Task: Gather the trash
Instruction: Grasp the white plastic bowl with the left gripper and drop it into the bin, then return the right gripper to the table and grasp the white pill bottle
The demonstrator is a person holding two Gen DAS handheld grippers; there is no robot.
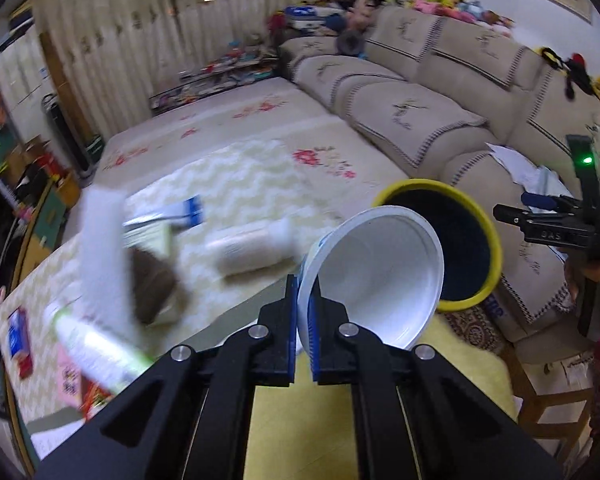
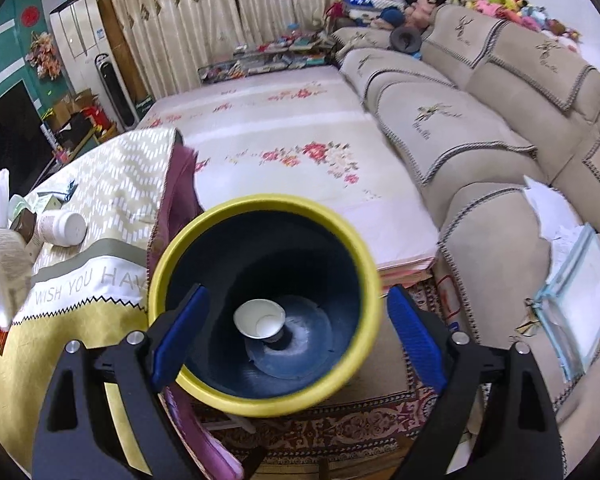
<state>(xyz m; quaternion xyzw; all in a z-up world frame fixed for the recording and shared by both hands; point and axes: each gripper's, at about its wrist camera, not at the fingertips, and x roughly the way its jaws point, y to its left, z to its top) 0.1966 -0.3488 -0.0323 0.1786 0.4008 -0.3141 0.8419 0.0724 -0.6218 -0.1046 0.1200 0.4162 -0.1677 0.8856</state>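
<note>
My left gripper is shut on the rim of a white paper bowl, held tilted just in front of the mouth of a yellow-rimmed dark bin. My right gripper holds that bin, one blue finger on either side of its rim. A small white cup lies at the bin's bottom. On the table a white-capped bottle lies on its side; it also shows in the right wrist view. A white and green tube and a brown packet lie nearby, blurred.
The table has a zigzag-patterned cloth. A beige sofa runs along the right, with papers on its seat. A floral mat covers the floor ahead. A patterned rug lies under the bin.
</note>
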